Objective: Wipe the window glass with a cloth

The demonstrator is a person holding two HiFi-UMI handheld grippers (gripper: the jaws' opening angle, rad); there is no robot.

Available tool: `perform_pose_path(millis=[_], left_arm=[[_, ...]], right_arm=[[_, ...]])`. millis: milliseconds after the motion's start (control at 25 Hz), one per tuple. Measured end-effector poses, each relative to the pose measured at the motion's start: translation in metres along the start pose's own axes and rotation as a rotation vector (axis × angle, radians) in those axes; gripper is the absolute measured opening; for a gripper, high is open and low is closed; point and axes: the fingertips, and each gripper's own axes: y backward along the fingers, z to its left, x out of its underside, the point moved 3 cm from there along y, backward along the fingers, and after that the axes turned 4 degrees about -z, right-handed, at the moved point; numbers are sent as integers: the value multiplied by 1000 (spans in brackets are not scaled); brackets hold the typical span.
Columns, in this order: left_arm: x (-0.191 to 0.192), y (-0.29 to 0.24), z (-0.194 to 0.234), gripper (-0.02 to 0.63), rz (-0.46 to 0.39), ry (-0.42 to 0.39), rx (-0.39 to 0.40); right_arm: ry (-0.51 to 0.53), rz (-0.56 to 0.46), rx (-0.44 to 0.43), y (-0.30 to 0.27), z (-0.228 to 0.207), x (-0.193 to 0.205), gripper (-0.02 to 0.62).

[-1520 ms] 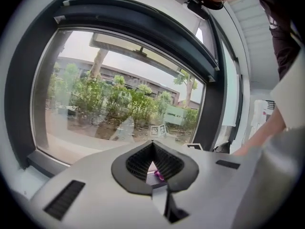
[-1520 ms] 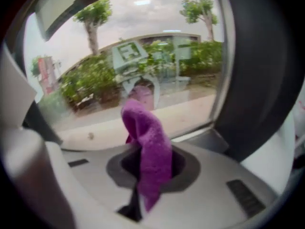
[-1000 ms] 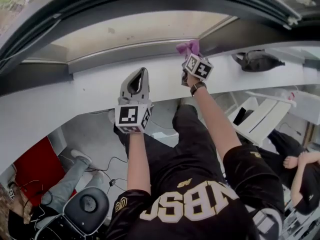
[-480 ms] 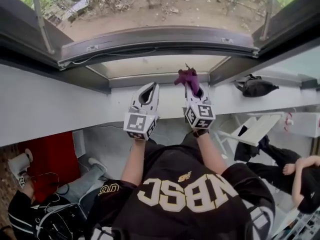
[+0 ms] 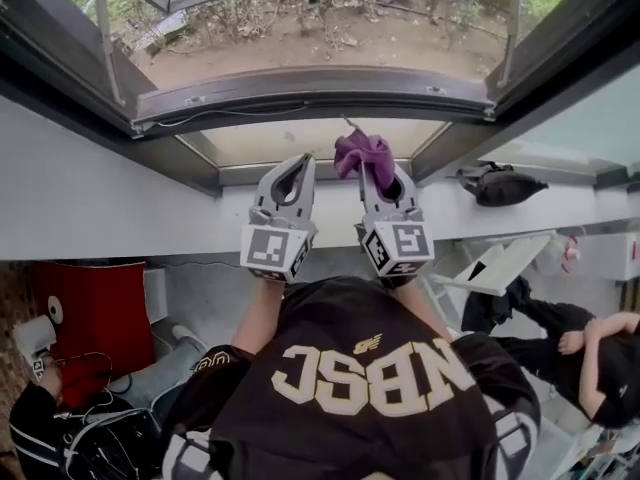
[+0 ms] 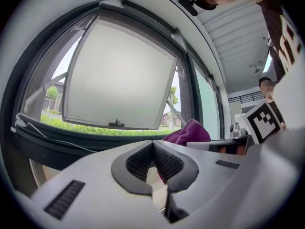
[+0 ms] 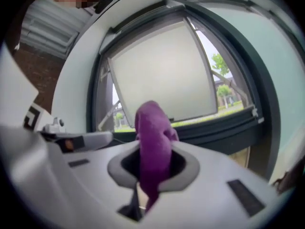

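The left gripper (image 5: 293, 166) is held up in front of the white ledge (image 5: 120, 208) below the window (image 5: 310, 80). In the left gripper view its jaws (image 6: 153, 149) meet at the tips with nothing between them. The right gripper (image 5: 385, 183) is just beside it, at about the same height and not touching it. The right gripper's jaws are closed on the purple cloth (image 5: 364, 155). In the right gripper view the cloth (image 7: 153, 142) is pinched across the middle. A rounded bunch stands up past the tips, and a narrower tail hangs down behind the jaws toward the body. From the head view the bunch lies over the lower edge of the dark frame, in front of the glass (image 5: 300, 136). No view shows whether it touches the glass. The left gripper view shows the same bunch (image 6: 188, 131) to its right, with the frosted sash (image 6: 124, 75) swung open beyond it. Further right along the ledge lies a dark bag (image 5: 500, 183), well apart from both grippers.
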Motion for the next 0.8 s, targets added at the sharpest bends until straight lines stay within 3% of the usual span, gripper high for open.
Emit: perform_pose_path(millis=[120, 200, 320, 800], left_arm=[[-1, 0, -4, 17, -19, -17, 13], [5, -2, 2, 17, 6, -39, -34], [15, -8, 11, 17, 47, -64, -87], [20, -3, 16, 17, 58, -51, -94]], right_arm=[[88, -23, 49, 1, -5, -10, 58], [119, -35, 69, 2, -9, -13, 58], [106, -47, 82, 2, -12, -13, 58], [107, -15, 57, -5, -7, -1, 58]])
